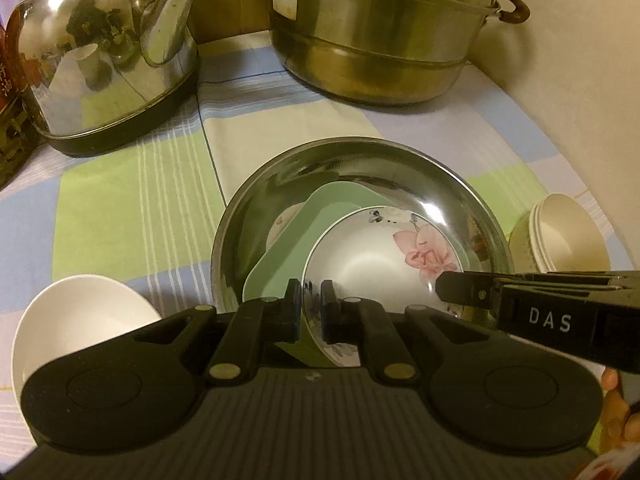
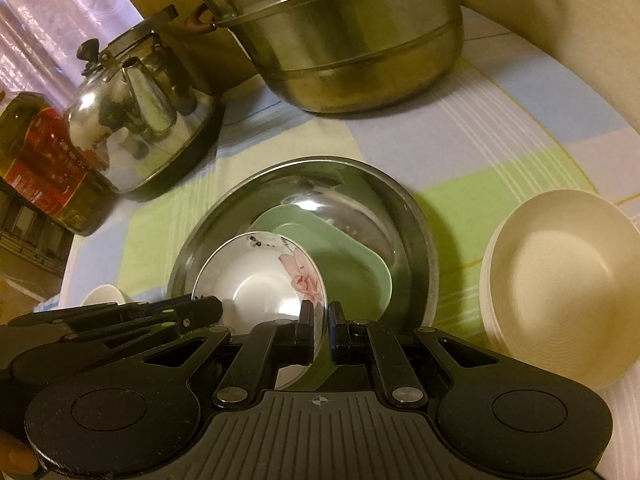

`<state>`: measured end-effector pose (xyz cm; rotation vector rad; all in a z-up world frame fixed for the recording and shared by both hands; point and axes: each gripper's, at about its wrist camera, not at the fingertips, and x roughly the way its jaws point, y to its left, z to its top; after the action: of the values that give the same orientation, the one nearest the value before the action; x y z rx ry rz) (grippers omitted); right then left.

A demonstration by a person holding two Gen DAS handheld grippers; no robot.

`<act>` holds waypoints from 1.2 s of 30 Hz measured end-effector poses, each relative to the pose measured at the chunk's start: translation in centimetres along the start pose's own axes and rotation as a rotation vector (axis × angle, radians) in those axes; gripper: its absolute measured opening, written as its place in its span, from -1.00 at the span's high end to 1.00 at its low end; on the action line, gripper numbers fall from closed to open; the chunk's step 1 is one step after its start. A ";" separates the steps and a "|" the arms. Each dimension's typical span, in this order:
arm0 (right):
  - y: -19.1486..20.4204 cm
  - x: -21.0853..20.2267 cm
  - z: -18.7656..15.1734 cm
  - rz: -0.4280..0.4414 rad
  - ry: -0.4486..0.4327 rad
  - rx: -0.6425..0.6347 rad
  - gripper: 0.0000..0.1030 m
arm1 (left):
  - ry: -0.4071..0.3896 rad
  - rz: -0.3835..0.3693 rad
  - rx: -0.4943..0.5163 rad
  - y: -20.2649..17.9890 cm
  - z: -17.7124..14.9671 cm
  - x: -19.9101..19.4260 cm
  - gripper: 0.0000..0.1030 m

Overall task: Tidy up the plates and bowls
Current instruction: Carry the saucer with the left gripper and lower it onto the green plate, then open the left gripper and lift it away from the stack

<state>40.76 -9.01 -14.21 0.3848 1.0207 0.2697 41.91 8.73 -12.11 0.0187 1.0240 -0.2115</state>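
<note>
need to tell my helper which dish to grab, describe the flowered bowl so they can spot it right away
Find the big steel basin on the checked tablecloth, in front of the tall steamer pot. Inside it, against a green plate, sits the flowered bowl, held by both grippers. It alone has a pink flower painted on its white rim; the bowls outside the basin are plain.

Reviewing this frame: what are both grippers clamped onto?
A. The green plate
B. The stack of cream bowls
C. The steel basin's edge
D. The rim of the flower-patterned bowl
D: the left gripper and the right gripper each pinch the rim of the flower-patterned bowl, which sits over the green plate inside the steel basin; the stack of cream bowls stands apart, untouched.
</note>
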 end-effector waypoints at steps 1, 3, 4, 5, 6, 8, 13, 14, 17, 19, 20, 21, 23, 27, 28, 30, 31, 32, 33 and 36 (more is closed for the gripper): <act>-0.1 0.1 0.0 -0.002 0.001 0.003 0.86 | 0.003 -0.001 0.001 0.0 0.0 0.2 0.84; -0.2 0.3 0.0 -0.007 0.000 0.007 0.86 | 0.008 -0.001 0.001 -0.1 0.1 0.5 0.83; -0.3 0.4 0.0 -0.008 -0.002 0.009 0.86 | 0.009 0.001 0.002 -0.1 0.0 0.6 0.83; -0.3 0.5 0.1 -0.008 -0.003 0.011 0.86 | 0.009 0.002 0.001 -0.2 0.0 0.7 0.83; -0.4 0.5 0.1 -0.009 -0.005 0.012 0.86 | 0.011 0.002 0.001 -0.2 0.1 0.8 0.83; -0.5 0.7 0.2 -0.012 -0.010 0.013 0.86 | 0.014 0.003 0.001 -0.2 0.1 1.0 0.83; -0.6 0.9 0.2 -0.008 -0.025 0.020 0.86 | 0.019 0.010 0.002 -0.2 0.2 1.4 0.82; -0.7 1.0 0.2 -0.007 -0.030 0.021 0.86 | 0.019 0.012 0.003 -0.3 0.1 1.4 0.82; -0.6 0.9 0.1 -0.018 -0.051 0.016 0.86 | 0.015 0.018 0.013 -0.4 0.1 1.5 0.79; -0.6 0.8 0.0 -0.010 -0.072 0.013 0.86 | 0.006 0.019 0.010 -0.3 0.0 1.5 0.75; -0.6 0.8 0.0 -0.006 -0.073 0.018 0.86 | 0.004 0.017 0.006 -0.3 0.0 1.5 0.75; -0.7 0.8 0.1 -0.008 -0.071 0.024 0.86 | 0.002 0.016 0.002 -0.2 0.1 1.4 0.75; -0.7 0.8 0.1 -0.008 -0.071 0.027 0.85 | -0.007 0.017 0.001 -0.2 0.1 1.2 0.70; -0.4 0.1 -0.1 0.004 -0.100 0.005 0.84 | -0.025 0.026 0.005 -0.3 0.2 0.6 0.68; -0.3 -0.2 -0.2 0.005 -0.110 -0.006 0.83 | -0.031 0.024 0.001 -0.3 0.2 0.3 0.68; 0.1 -0.8 -0.2 0.013 -0.125 -0.021 0.74 | -0.045 0.011 -0.005 -0.3 0.1 -0.4 0.68; 0.2 -1.0 -0.3 0.015 -0.131 -0.025 0.57 | -0.055 0.005 -0.005 -0.4 0.0 -0.9 0.67; 0.3 -1.4 -0.4 0.018 -0.139 -0.028 0.34 | -0.064 0.003 -0.003 -0.4 0.0 -1.2 0.64; 0.4 -1.8 -0.5 0.022 -0.150 -0.032 0.24 | -0.073 0.005 0.000 -0.4 -0.2 -1.7 0.62; 0.6 -2.9 -0.9 0.027 -0.171 -0.039 0.11 | -0.099 0.009 -0.001 -0.3 -0.6 -3.2 0.59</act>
<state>38.52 -9.43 -12.13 0.3798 0.8412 0.2762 39.68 9.00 -9.67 0.0123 0.9247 -0.2017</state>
